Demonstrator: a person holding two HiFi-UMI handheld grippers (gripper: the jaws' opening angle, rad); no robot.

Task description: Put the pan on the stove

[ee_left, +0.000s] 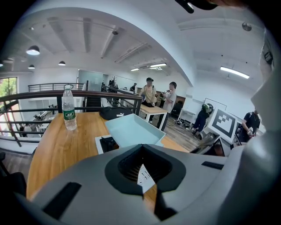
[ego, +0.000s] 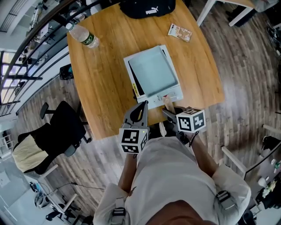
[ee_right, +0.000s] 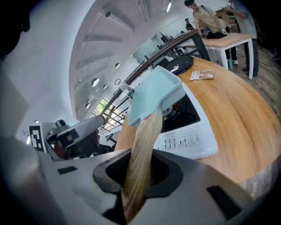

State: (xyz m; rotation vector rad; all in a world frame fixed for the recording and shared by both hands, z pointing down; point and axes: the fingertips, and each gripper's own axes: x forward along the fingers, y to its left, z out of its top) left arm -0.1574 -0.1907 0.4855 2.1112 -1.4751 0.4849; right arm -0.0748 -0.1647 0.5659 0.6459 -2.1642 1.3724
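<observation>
A light blue square pan (ego: 153, 72) is over the white stove (ego: 169, 97) on the wooden table and covers most of its top. Whether it rests on the burner I cannot tell. My right gripper (ego: 167, 113) is shut on the pan's wooden handle (ee_right: 140, 149), which runs from the pan (ee_right: 156, 94) back between the jaws (ee_right: 138, 178). The stove's black burner top and button panel (ee_right: 189, 137) show under the pan. My left gripper (ego: 142, 107) is at the table's near edge beside the stove, shut, nothing held (ee_left: 145, 176). From there I see the pan (ee_left: 131, 131) ahead.
A water bottle (ego: 83, 36) stands at the table's far left. A black bag (ego: 147, 8) and a snack packet (ego: 180, 32) lie at the far edge. A black office chair (ego: 61, 127) is left of the table. People stand at another table behind (ee_left: 151, 93).
</observation>
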